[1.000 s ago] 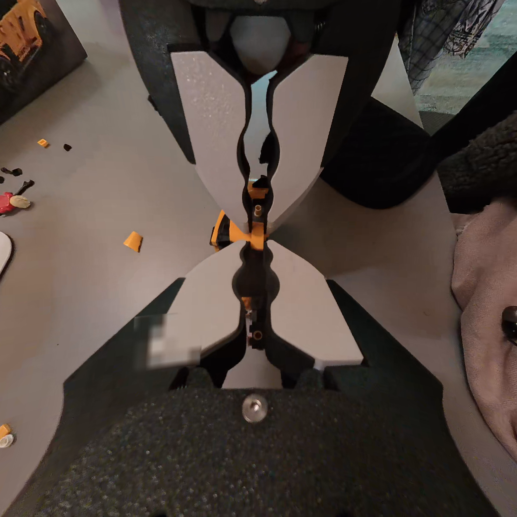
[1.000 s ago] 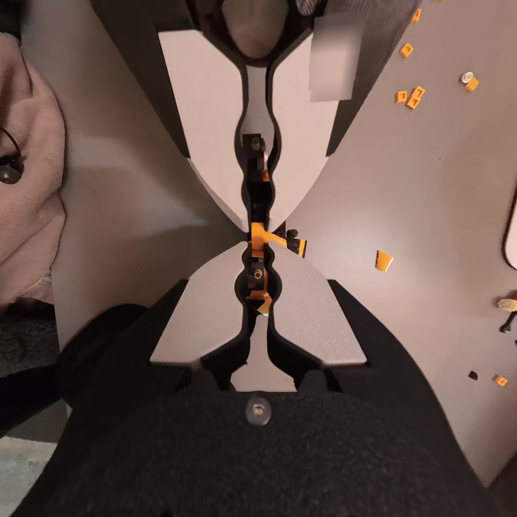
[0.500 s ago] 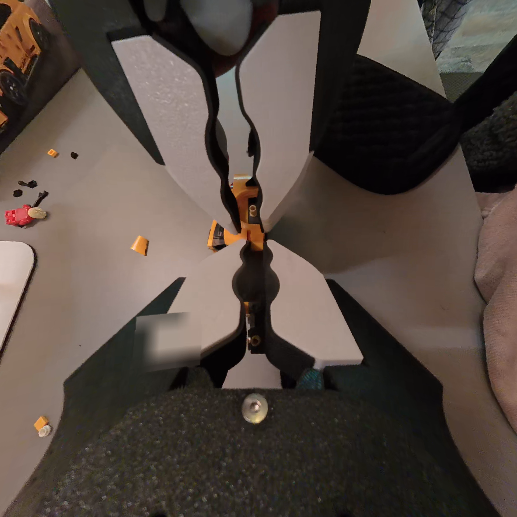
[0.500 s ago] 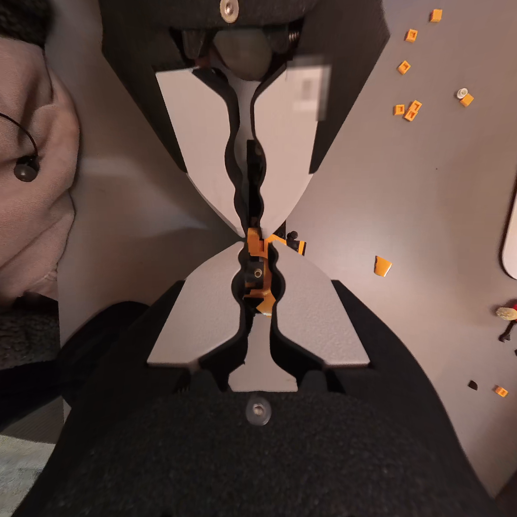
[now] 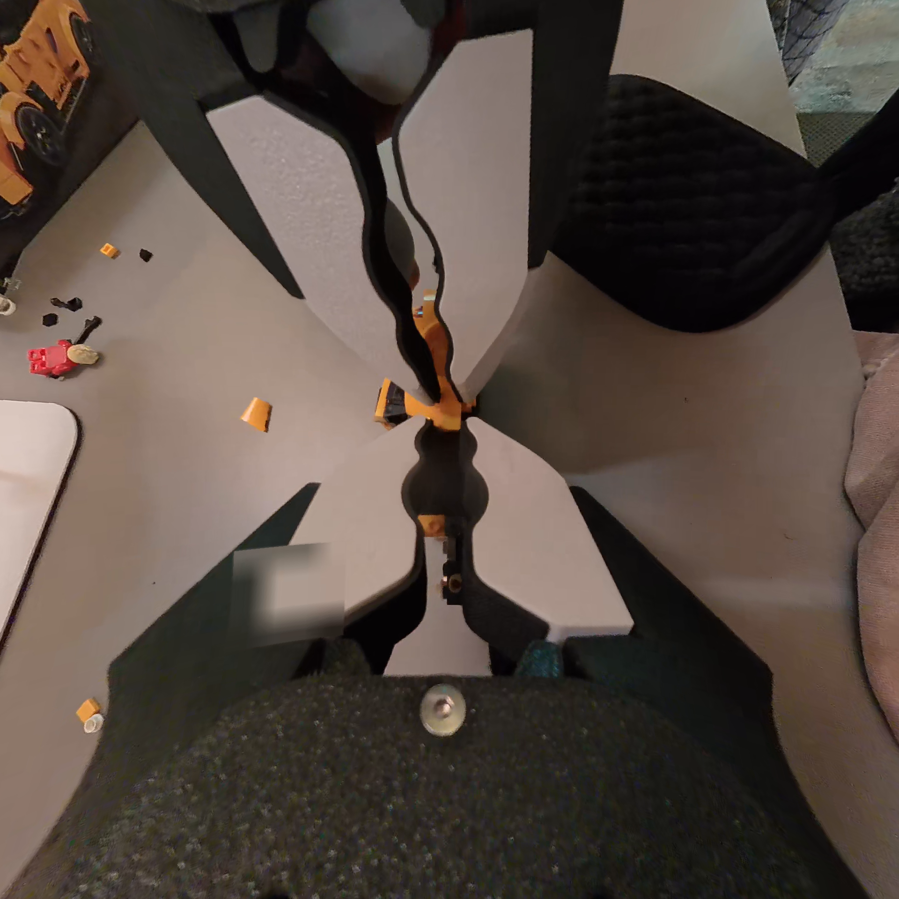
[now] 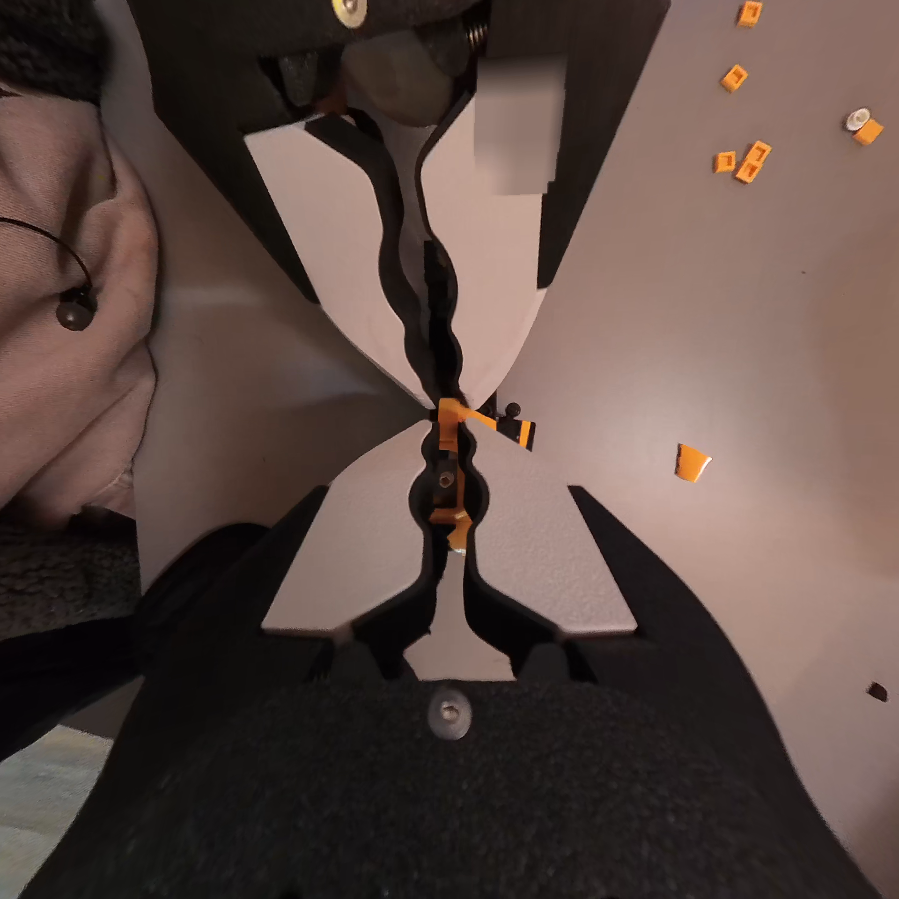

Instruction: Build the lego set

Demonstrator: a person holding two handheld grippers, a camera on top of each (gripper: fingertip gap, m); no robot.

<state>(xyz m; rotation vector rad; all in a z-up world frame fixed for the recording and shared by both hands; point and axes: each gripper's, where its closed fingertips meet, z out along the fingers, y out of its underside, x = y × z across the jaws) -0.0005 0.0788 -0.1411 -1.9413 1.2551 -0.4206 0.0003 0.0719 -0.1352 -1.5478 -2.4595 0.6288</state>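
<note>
A small orange and black toy brick assembly (image 5: pixel 430 411) hangs above the grey table (image 5: pixel 194 486), held from both ends. My left gripper (image 5: pixel 445 430) is shut on its near end in the left wrist view. My right gripper (image 5: pixel 445 389) comes in from the top, tilted, and pinches the far end. In the right wrist view my right gripper (image 6: pixel 447 430) is shut on the assembly (image 6: pixel 448 421), and the left gripper (image 6: pixel 450 396) meets it tip to tip. An orange and black flap (image 6: pixel 518 430) sticks out to the right.
A loose orange piece (image 5: pixel 255 414) lies left of the grippers and also shows in the right wrist view (image 6: pixel 691 462). Nearby are a red figure part (image 5: pixel 48 357), small orange bricks (image 6: pixel 744 160), a white board (image 5: pixel 29 462), a box picturing an orange car (image 5: pixel 34 87), a black chair seat (image 5: pixel 681 204) and pink cloth (image 6: pixel 63 292). Left and right tips are no more than a few centimetres apart.
The right gripper has tilted and swung against the left one while both keep the assembly. Its pads parted a little half a second ago and came together once more on it.
</note>
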